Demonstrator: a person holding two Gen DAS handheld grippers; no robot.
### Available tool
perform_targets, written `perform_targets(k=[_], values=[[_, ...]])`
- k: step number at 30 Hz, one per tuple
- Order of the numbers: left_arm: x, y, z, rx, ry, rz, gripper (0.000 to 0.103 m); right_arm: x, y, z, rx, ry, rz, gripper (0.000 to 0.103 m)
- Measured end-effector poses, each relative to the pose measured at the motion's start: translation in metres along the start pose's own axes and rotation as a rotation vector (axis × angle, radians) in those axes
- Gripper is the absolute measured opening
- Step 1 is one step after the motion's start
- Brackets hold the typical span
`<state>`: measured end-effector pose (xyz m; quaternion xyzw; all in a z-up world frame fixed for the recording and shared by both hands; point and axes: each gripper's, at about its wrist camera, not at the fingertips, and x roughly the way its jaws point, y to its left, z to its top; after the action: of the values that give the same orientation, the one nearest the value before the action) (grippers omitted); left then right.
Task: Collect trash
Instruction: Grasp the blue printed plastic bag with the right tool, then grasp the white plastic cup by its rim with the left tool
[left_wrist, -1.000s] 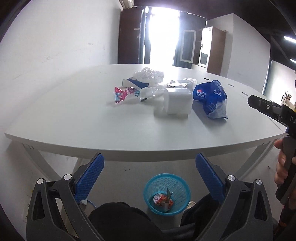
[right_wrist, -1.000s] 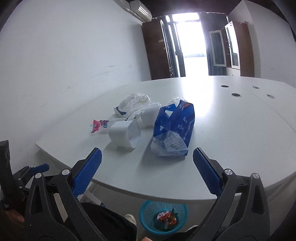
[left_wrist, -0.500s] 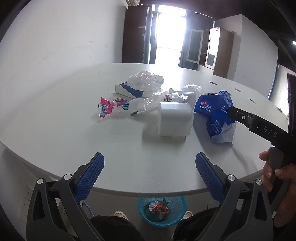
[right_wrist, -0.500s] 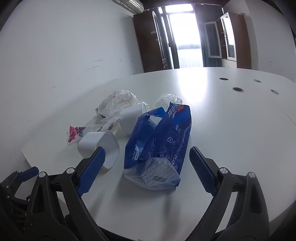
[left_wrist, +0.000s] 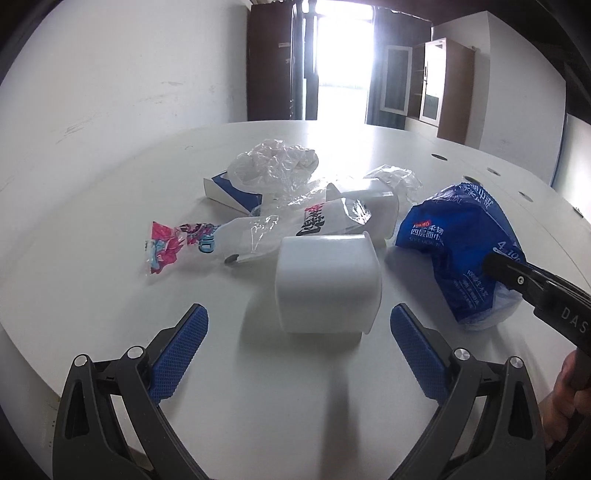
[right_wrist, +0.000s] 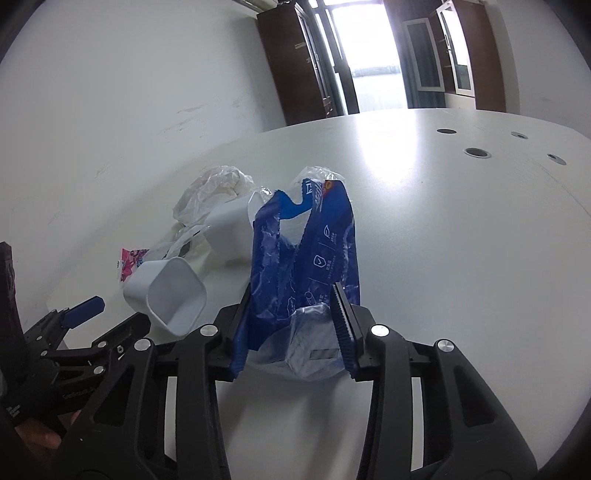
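**A:** Where is the blue tissue bag (right_wrist: 306, 258)?

**B:** In the middle of the right wrist view, lying on the white worktop (right_wrist: 461, 236). The right hand-held gripper (right_wrist: 291, 325) has just been closing, and the near end of the bag sits between its two blue pads. They pinch the bag on both sides.

**A:** And in the other view?

**B:** There the blue tissue bag (left_wrist: 465, 251) is at the right. A black finger of the right hand-held gripper (left_wrist: 517, 277) lies against it.

**A:** What about the left hand-held gripper (left_wrist: 297, 332)?

**B:** It is spread wide at the bottom of the frame, with nothing between the pads. A white plastic tub (left_wrist: 327, 284) lies on its side just past it, not touching.

**A:** What else is there?

**B:** Behind the tub, a pink candy wrapper (left_wrist: 170, 240) at the left, a clear plastic bag (left_wrist: 273, 166) over a blue and white box (left_wrist: 225, 190), and another white cup (left_wrist: 369, 199).
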<state>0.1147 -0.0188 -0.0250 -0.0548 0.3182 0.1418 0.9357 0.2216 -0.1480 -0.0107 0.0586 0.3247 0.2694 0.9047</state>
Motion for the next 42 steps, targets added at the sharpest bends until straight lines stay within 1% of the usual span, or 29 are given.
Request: perform_targets(k=[1, 3, 4, 5, 11, 13, 15, 16, 17, 19, 20, 24, 26, 29, 30, 31, 32, 34, 37, 38, 42], values=[[0.001, -0.004, 0.002, 0.004, -0.001, 0.003, 0.097, -0.001, -0.002, 0.000, 0.003, -0.001, -0.003, 0.031], [0.003, -0.013, 0.005, 0.023, 0.002, 0.015, 0.097, -0.002, -0.004, 0.001, 0.003, -0.005, -0.011, 0.029], [0.004, -0.019, 0.005, 0.033, 0.004, 0.023, 0.097, -0.003, -0.006, 0.001, 0.005, -0.007, -0.011, 0.025], [0.005, -0.023, 0.006, 0.042, 0.006, 0.035, 0.097, -0.004, -0.007, 0.002, 0.007, -0.011, -0.012, 0.025], [0.005, -0.043, 0.002, 0.072, -0.014, 0.153, 0.095, -0.008, -0.010, 0.004, 0.013, -0.018, -0.001, 0.017], [0.007, -0.045, 0.002, 0.067, -0.016, 0.183, 0.088, -0.009, -0.011, 0.005, 0.016, -0.021, 0.001, 0.015], [0.008, -0.040, 0.002, 0.030, -0.016, 0.184, 0.083, -0.011, -0.012, 0.005, 0.017, -0.025, 0.002, 0.014], [0.010, -0.039, 0.003, 0.018, -0.010, 0.180, 0.077, -0.013, -0.013, 0.006, 0.019, -0.027, 0.001, 0.014], [0.011, -0.036, 0.003, 0.008, -0.002, 0.180, 0.074, -0.014, -0.014, 0.006, 0.021, -0.029, 0.000, 0.013], [0.016, -0.033, 0.003, -0.003, 0.013, 0.182, 0.061, -0.016, -0.015, 0.006, 0.022, -0.032, -0.002, 0.012], [0.019, -0.032, 0.003, -0.009, 0.018, 0.182, 0.058, -0.017, -0.016, 0.006, 0.021, -0.034, -0.001, 0.012], [0.013, -0.026, -0.001, -0.011, 0.001, 0.168, 0.058, -0.020, -0.012, 0.007, 0.011, -0.040, 0.004, 0.011], [0.010, -0.020, -0.003, -0.022, 0.004, 0.163, 0.058, -0.021, -0.011, 0.006, 0.009, -0.040, 0.008, 0.011], [0.007, -0.009, -0.007, -0.033, 0.013, 0.133, 0.059, -0.020, -0.012, 0.006, 0.013, -0.039, 0.013, 0.011], [0.009, -0.005, -0.009, -0.042, 0.023, 0.127, 0.062, -0.020, -0.013, 0.005, 0.015, -0.038, 0.014, 0.011], [0.008, 0.000, -0.011, -0.053, 0.032, 0.122, 0.069, -0.020, -0.013, 0.005, 0.015, -0.039, 0.015, 0.011], [0.008, 0.004, -0.013, -0.061, 0.035, 0.124, 0.072, -0.020, -0.013, 0.005, 0.016, -0.039, 0.015, 0.011], [0.003, 0.011, -0.017, -0.068, 0.021, 0.150, 0.072, -0.020, -0.012, 0.006, 0.016, -0.039, 0.015, 0.011], [-0.005, 0.024, -0.019, -0.066, -0.013, 0.225, 0.072, -0.020, -0.012, 0.006, 0.016, -0.040, 0.020, 0.011], [-0.006, 0.028, -0.019, -0.069, -0.015, 0.234, 0.072, -0.020, -0.012, 0.006, 0.015, -0.040, 0.021, 0.011], [-0.008, 0.043, -0.017, -0.101, 0.000, 0.201, 0.072, -0.023, -0.008, 0.003, 0.007, -0.038, 0.027, 0.011]])
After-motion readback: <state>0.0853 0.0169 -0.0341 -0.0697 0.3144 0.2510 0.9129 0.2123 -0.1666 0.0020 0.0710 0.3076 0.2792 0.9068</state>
